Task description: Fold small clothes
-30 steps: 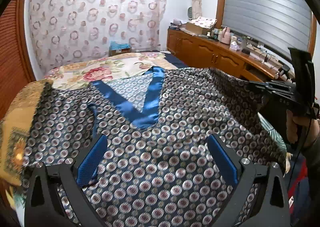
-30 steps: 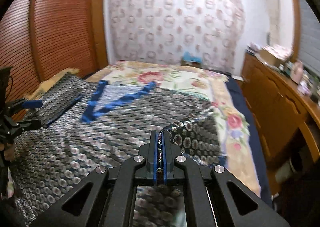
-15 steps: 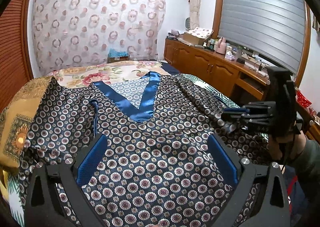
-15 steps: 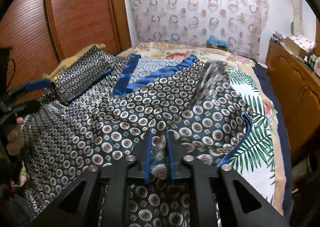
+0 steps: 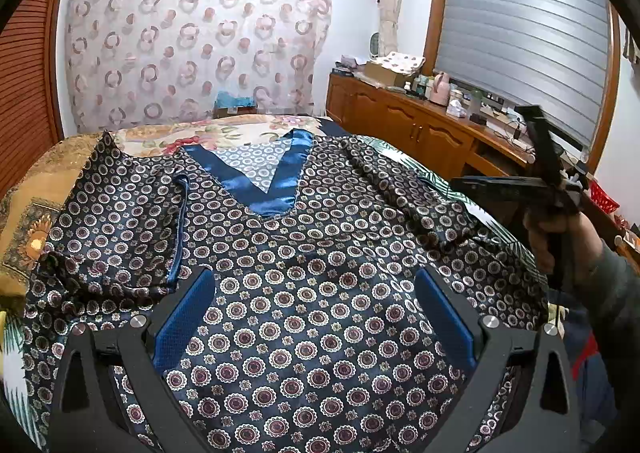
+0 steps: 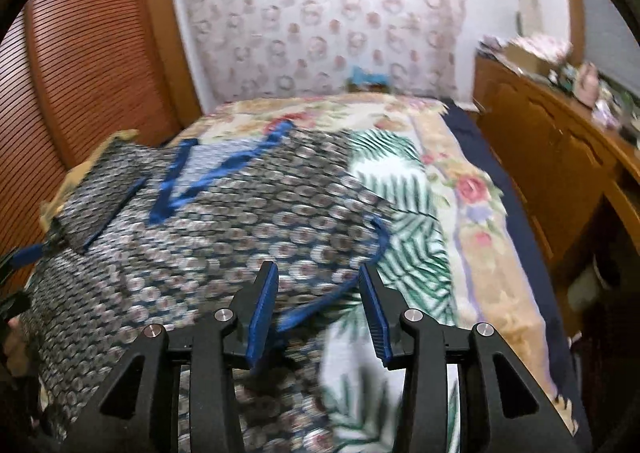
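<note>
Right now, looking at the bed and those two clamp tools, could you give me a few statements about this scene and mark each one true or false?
1. The patterned top lies spread on the bed. True.
2. Its V neckline trim is red. False: it is blue.
3. The left gripper is clamped shut. False: its pads stand wide apart over the cloth.
4. The right gripper grips nothing. True: its jaws are opening.
5. The window blind is down. True.

Patterned navy top [image 5: 320, 261] lies spread flat on bed [image 5: 36, 213], blue V-neck trim at far end. Left gripper [image 5: 316, 317] near, jaws wide apart over the fabric, nothing pinched. Right gripper [image 5: 520, 189] at right, gripped by a hand [image 5: 556, 229]. Wooden cabinet [image 5: 404, 125] far right.
</note>
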`<control>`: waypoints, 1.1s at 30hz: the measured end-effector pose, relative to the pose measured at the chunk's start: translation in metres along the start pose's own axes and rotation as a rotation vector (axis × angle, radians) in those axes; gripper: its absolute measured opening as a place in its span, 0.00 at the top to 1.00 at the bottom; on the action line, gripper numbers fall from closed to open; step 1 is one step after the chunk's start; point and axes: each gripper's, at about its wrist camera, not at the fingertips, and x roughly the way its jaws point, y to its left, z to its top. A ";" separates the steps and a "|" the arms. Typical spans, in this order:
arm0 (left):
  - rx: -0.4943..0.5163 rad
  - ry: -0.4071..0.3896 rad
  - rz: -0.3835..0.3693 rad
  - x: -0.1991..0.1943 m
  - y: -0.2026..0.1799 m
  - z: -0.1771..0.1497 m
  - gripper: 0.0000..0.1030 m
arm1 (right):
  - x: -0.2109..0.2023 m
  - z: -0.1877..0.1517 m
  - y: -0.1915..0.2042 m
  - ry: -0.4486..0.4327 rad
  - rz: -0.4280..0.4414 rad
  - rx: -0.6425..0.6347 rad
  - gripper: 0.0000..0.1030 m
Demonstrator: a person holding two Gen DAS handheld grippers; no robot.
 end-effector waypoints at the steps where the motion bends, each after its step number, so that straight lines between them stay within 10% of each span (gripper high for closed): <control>1: 0.001 0.002 0.000 0.000 0.000 -0.001 0.03 | 0.006 0.000 -0.004 0.014 -0.003 0.018 0.58; 8: -0.007 0.019 0.004 0.007 0.000 -0.005 0.03 | 0.040 0.013 -0.027 0.125 0.016 0.105 0.58; 14: -0.020 0.026 -0.004 0.009 0.005 -0.008 0.03 | 0.054 0.021 -0.020 0.145 -0.005 0.052 0.97; 33: -0.039 0.013 0.024 0.003 0.016 -0.007 0.03 | 0.028 0.065 0.088 -0.026 0.194 -0.195 0.98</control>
